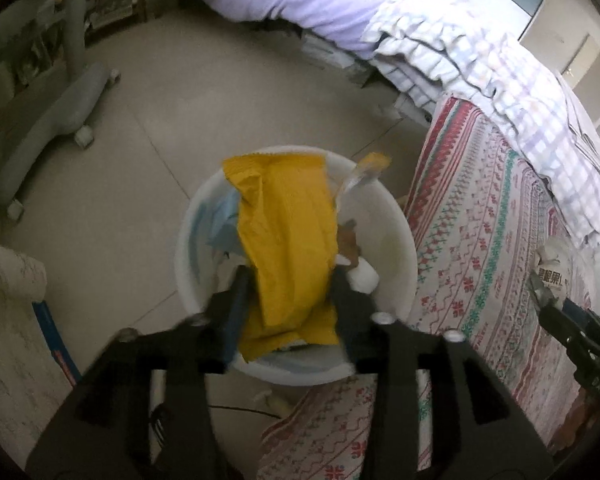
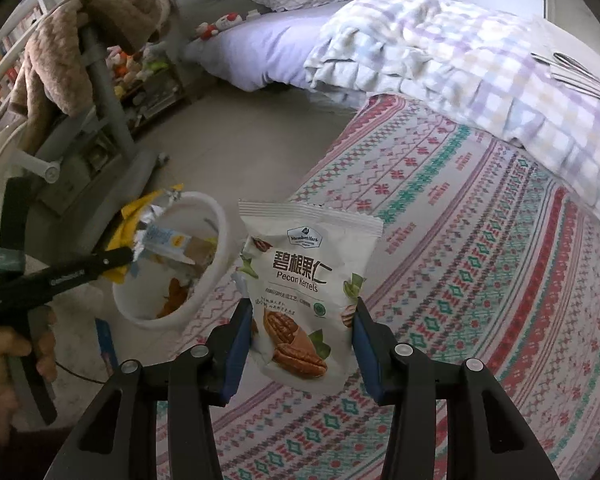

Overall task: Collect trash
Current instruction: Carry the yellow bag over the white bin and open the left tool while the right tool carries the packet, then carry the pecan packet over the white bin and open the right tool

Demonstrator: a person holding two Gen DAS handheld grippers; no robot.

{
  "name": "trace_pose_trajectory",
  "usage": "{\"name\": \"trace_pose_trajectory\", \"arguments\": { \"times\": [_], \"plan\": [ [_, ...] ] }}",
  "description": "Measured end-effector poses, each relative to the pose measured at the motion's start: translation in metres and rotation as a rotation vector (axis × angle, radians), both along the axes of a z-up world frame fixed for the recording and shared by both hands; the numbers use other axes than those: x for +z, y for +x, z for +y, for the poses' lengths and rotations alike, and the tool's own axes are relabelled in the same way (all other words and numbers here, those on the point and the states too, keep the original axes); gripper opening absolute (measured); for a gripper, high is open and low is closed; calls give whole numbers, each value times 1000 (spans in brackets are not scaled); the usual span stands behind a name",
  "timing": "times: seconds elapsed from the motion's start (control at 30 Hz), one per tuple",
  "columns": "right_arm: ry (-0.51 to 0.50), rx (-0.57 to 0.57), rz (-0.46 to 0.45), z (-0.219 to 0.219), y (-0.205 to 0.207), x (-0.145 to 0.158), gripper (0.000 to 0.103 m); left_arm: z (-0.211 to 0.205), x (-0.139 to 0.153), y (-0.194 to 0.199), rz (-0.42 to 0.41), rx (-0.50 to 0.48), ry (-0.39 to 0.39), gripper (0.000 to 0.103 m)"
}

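A white round bin (image 1: 405, 216) stands on the floor against the bed's edge, holding paper and wrappers. My left gripper (image 1: 291, 280) hangs over its mouth, open. A crumpled yellow wrapper (image 1: 288, 216) lies loose between the fingers and drapes down into the bin. In the right wrist view, my right gripper (image 2: 300, 320) is shut on a white pecan kernels bag (image 2: 308, 280), upright above the patterned bedspread, just right of the bin (image 2: 220, 240). The left gripper (image 2: 134, 256) shows there too, held by a hand (image 2: 4, 352). The pecan bag (image 1: 552, 276) is at the left wrist view's right edge.
A patterned bedspread (image 2: 480, 240) covers the bed, with a plaid quilt (image 2: 460, 60) bunched on it. A grey chair base on casters (image 1: 52, 120) stands on the tile floor (image 1: 180, 100) left of the bin. A brown blanket (image 2: 60, 40) hangs on the chair. A thin cable (image 1: 240, 408) lies near the bin.
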State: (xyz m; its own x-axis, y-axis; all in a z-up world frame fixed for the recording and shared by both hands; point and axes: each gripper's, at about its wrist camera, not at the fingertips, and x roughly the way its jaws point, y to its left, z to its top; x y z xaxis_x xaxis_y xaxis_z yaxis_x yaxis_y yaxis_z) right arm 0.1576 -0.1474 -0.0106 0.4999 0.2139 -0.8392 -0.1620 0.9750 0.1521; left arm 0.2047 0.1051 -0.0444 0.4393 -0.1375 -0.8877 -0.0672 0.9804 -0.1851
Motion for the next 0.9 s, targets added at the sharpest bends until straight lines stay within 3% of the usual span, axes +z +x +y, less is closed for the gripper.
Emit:
{"name": "trace_pose_trajectory", "arguments": {
  "times": [0.07, 0.17, 0.43, 0.7, 0.9],
  "plan": [
    [-2, 0, 1, 1, 1, -1, 48, 0, 2, -1, 1, 7, 0, 72],
    [-4, -2, 0, 0, 1, -1, 48, 1, 10, -5, -13, 2, 1, 79],
    [17, 26, -10, 12, 6, 3, 48, 21, 31, -23, -61, -12, 68, 87],
    [56, 120, 9, 63, 16, -11, 49, 50, 29, -36, -62, 6, 164, 97],
    [82, 185, -17, 106, 23, -16, 52, 70, 26, -42, -57, 34, 167, 98]
  ]
}}
